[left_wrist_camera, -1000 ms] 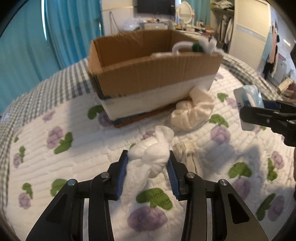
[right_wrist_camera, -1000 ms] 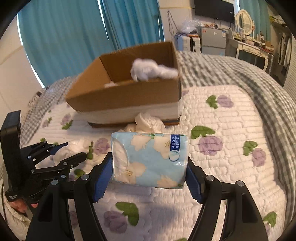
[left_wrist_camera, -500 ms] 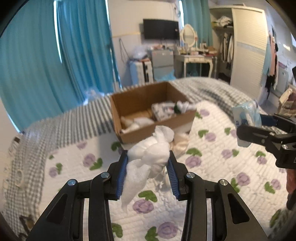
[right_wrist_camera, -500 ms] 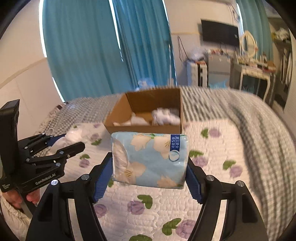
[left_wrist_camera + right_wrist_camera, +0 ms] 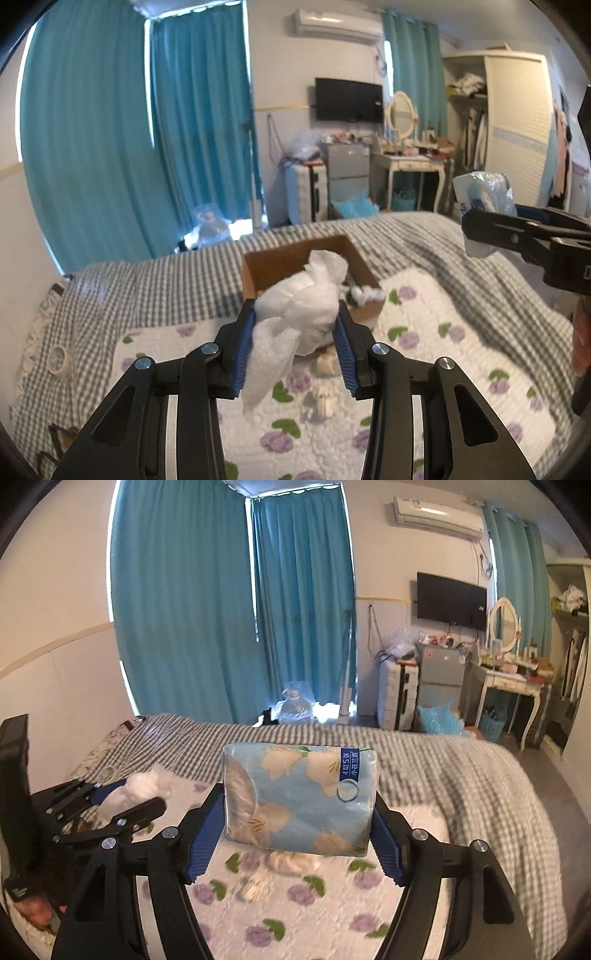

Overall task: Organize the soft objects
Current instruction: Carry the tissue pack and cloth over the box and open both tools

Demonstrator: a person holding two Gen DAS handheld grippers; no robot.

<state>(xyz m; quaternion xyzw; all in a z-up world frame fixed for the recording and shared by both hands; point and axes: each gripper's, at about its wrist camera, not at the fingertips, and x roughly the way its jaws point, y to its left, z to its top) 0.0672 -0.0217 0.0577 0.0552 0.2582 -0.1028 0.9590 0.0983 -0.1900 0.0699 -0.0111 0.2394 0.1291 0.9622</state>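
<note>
My left gripper (image 5: 295,347) is shut on a white knotted cloth bundle (image 5: 299,310) and holds it high above the bed. It also shows in the right wrist view (image 5: 125,805). My right gripper (image 5: 295,834) is shut on a light blue flowered tissue pack (image 5: 299,797), also raised; the pack shows at the right of the left wrist view (image 5: 484,199). An open cardboard box (image 5: 258,273) with soft white items inside sits on the bed, far below and partly hidden behind the bundle. The box is hidden in the right wrist view.
The bed has a white quilt with purple flowers (image 5: 424,332) over a grey checked cover (image 5: 147,291). Small pale cloth items (image 5: 325,402) lie on the quilt. A tape roll (image 5: 59,360) lies at the left. Teal curtains, a dresser and a wardrobe stand behind.
Both grippers have risen and pulled back from the box, each keeping its load. The box now looks small and far below; the right view no longer shows it.
</note>
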